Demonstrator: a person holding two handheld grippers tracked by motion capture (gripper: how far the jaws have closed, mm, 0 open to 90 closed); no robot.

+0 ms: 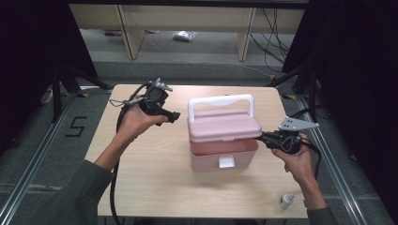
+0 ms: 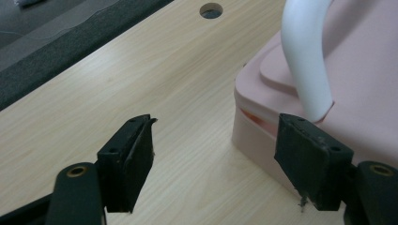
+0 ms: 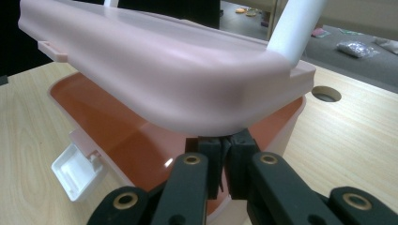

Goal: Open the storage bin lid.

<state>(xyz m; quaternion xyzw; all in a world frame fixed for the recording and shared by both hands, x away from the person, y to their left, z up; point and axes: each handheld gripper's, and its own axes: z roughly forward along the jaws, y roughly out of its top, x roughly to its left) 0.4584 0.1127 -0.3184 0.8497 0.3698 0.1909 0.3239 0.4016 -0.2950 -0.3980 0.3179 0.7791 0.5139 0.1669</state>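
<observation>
A pink box [image 1: 206, 159] with a white handle [image 1: 220, 99] stands mid-table. Its lid [image 1: 224, 125] is tilted up at the front, showing the reddish inside [image 3: 117, 136]. The white latch [image 1: 226, 161] hangs loose on the front wall. My right gripper [image 1: 263, 137] is at the box's right side, shut, with its tips [image 3: 224, 152] tucked under the raised lid's [image 3: 155, 79] rim. My left gripper [image 1: 173, 116] hovers open to the left of the box. Between its jaws [image 2: 216, 140] lies bare table, with the box's corner [image 2: 256, 136] and handle [image 2: 305, 56] just beyond the right jaw.
The wooden table [image 1: 155, 164] has a small white bottle [image 1: 287, 200] near its front right edge. A round hole [image 3: 326, 93] is cut in the tabletop beyond the box. Dark floor, rails and shelving legs surround the table.
</observation>
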